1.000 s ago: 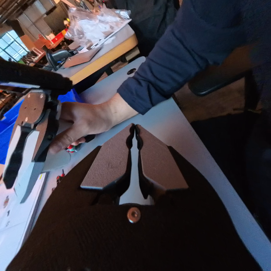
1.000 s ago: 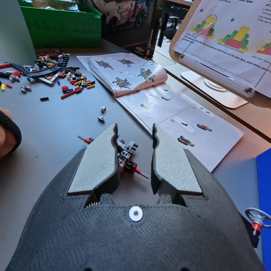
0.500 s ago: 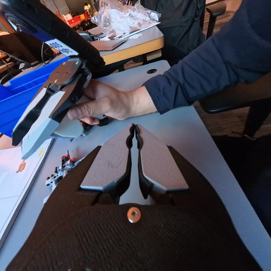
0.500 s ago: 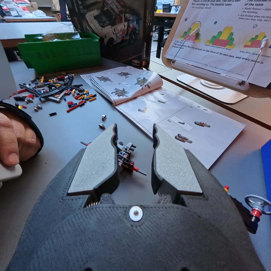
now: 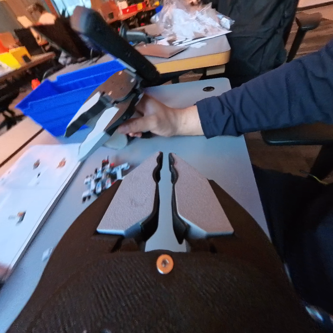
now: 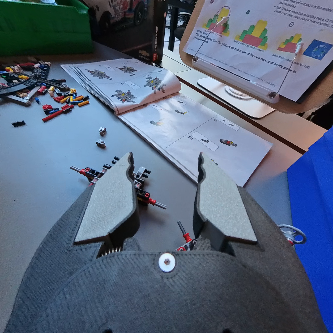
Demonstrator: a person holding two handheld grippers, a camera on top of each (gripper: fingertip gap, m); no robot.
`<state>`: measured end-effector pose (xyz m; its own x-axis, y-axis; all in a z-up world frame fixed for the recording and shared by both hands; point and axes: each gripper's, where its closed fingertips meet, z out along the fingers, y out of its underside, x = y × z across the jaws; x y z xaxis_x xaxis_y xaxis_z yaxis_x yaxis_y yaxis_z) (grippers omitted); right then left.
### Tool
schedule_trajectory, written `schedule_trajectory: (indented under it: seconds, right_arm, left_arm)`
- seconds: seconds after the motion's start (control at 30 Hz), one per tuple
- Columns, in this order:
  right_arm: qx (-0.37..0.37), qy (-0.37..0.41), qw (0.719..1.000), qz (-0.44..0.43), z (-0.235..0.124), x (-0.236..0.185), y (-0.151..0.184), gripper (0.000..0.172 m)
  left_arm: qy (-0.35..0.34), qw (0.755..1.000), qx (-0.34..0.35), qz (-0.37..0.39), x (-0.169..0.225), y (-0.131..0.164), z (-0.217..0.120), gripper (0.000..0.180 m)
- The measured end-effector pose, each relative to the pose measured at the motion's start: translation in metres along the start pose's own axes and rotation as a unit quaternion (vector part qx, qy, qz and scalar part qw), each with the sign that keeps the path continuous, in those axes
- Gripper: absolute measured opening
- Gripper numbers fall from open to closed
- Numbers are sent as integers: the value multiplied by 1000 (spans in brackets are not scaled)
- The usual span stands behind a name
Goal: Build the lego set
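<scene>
Right gripper (image 6: 164, 158) hangs just over the dark table (image 6: 45, 180), jaws spread wide, nothing between the pads. A small brick assembly (image 6: 144, 189) of black beams and grey connectors lies flat on the table directly below, mostly hidden under the left-hand finger (image 6: 111, 194). One grey axle with a red bush sticks out toward the jaw gap, the other pokes out past the finger's far side. Long axis of the assembly therefore runs crosswise to the fingers, slightly diagonal, and it sits off-centre, not between the pads. A second small piece with a dark axle and red bush (image 6: 184, 234) lies close in near the gripper's base. Left gripper (image 5: 165, 155) floats over bare table with a thin slit between its tips, almost closed, empty. From its side the same assembly (image 5: 104, 175) lies to the left of its fingers, near but apart. Right gripper is plainly the closer one. A hand (image 5: 162, 119) in a dark blue sleeve holds the right gripper's handle. Further out: two loose grey connectors (image 6: 101, 137), then the open instruction booklet (image 6: 162, 115) just right of the assembly, a scatter of coloured loose parts (image 6: 54, 97) to the left. Behind those, a green bin (image 6: 45, 30), a dark product box (image 6: 133, 32), a sheet on a wooden stand (image 6: 261, 59), and a blue bin (image 6: 313, 198) at the right edge.
</scene>
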<state>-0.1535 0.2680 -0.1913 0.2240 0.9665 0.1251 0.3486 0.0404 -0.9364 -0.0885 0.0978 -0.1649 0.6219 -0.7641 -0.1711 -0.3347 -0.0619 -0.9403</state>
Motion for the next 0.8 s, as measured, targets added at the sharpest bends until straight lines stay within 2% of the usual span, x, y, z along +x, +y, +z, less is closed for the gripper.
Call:
schedule_trajectory:
  seconds: [0.1,0.2,0.27,0.33,0.43,0.5,0.6,0.8]
  right_arm:
    - [-3,4,1000,-3,0,1,1,67]
    - [1,2,1000,6,-1,3,1,65]
    - [1,-1,1000,15,-1,4,2,64]
    - [3,-4,1000,19,-1,4,1,62]
    - [5,-9,1000,16,-1,1,-1,60]
    - [2,-12,1000,11,0,-2,-1,59]
    - [-3,-15,1000,3,1,-4,0,59]
    - [0,-15,1000,1,-1,-5,-2,57]
  left_arm:
    - [-28,997,-60,-47,-21,23,-49,4]
    - [-118,981,-134,-75,-69,57,-122,5]
    - [-185,957,-198,-105,-108,85,-183,7]
    - [-260,922,-244,-150,-147,114,-247,7]
    - [-316,877,-288,-218,-180,155,-313,8]
    - [-303,860,-323,-253,-181,179,-328,9]
    - [-277,838,-384,-273,-179,208,-331,11]
    - [-252,819,-426,-291,-181,230,-324,7]
